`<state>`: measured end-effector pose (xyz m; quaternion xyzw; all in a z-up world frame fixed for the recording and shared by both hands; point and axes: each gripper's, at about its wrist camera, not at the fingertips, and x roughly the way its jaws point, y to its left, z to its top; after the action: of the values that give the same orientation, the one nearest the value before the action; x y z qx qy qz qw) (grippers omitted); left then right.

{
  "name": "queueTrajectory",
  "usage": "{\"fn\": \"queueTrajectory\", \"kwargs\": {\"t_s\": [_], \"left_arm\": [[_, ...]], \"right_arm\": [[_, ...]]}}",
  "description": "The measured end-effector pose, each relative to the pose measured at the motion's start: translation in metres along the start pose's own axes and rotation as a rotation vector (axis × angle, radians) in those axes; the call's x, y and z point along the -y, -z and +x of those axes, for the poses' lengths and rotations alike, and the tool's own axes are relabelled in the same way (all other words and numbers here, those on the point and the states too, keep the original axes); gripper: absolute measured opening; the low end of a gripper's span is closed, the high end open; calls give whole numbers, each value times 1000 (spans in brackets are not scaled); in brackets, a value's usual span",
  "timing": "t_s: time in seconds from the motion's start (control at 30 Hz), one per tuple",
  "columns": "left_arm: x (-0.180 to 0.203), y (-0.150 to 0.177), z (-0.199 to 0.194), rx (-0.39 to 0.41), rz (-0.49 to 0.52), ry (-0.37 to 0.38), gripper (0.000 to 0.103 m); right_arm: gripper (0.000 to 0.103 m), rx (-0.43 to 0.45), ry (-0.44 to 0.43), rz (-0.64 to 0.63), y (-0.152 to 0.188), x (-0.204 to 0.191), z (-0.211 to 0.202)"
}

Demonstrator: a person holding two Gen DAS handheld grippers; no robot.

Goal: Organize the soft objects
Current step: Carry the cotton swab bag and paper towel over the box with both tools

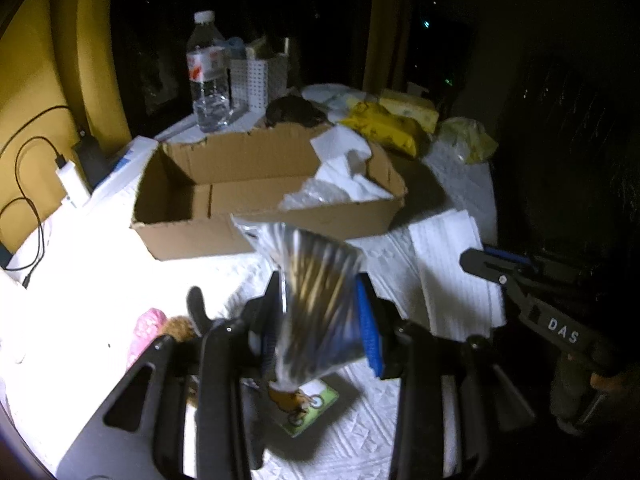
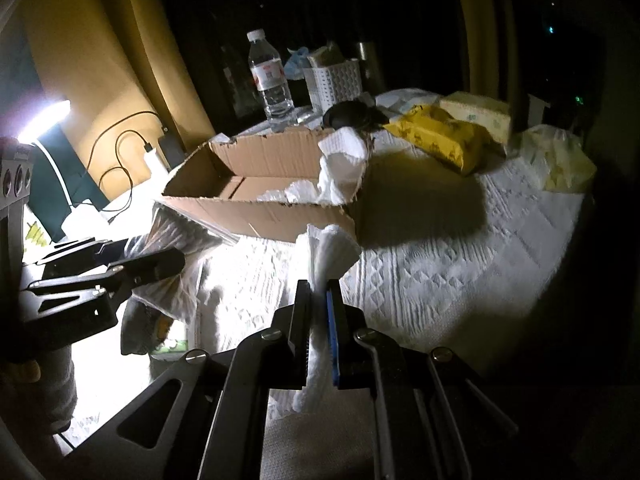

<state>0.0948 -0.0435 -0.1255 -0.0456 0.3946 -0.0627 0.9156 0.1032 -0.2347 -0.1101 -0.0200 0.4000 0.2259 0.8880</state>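
My left gripper [image 1: 318,280] is shut on a clear plastic bag [image 1: 308,280] with dark and golden contents, held above the white quilted cover just in front of an open cardboard box [image 1: 260,216]. White tissues [image 1: 344,168] lie in the box's right end. My right gripper [image 2: 319,286] is shut on a white tissue [image 2: 328,248], held in front of the box [image 2: 256,216]. The left gripper and its bag [image 2: 172,236] show at the left of the right wrist view.
A water bottle [image 1: 208,72] and a white perforated basket [image 1: 258,78] stand behind the box. Yellow packets [image 1: 384,128] and a tissue pack [image 2: 476,114] lie at the back right. A folded white towel [image 1: 452,264], a pink soft item [image 1: 146,332] and a small picture card [image 1: 308,406] lie on the cover. A charger and cables [image 1: 68,180] sit at the left.
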Motion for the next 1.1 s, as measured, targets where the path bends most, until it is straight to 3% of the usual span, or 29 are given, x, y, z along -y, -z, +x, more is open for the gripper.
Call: {"fn": "queueTrajectory", "kwargs": {"t_s": [0.47, 1.1], "left_arm": [[-25, -29, -19, 78, -4, -21, 36], [-55, -65, -3, 112, -24, -37, 36]], "right_arm": [[8, 47, -2, -21, -26, -8, -6], [8, 76, 0, -61, -66, -13, 12]]}}
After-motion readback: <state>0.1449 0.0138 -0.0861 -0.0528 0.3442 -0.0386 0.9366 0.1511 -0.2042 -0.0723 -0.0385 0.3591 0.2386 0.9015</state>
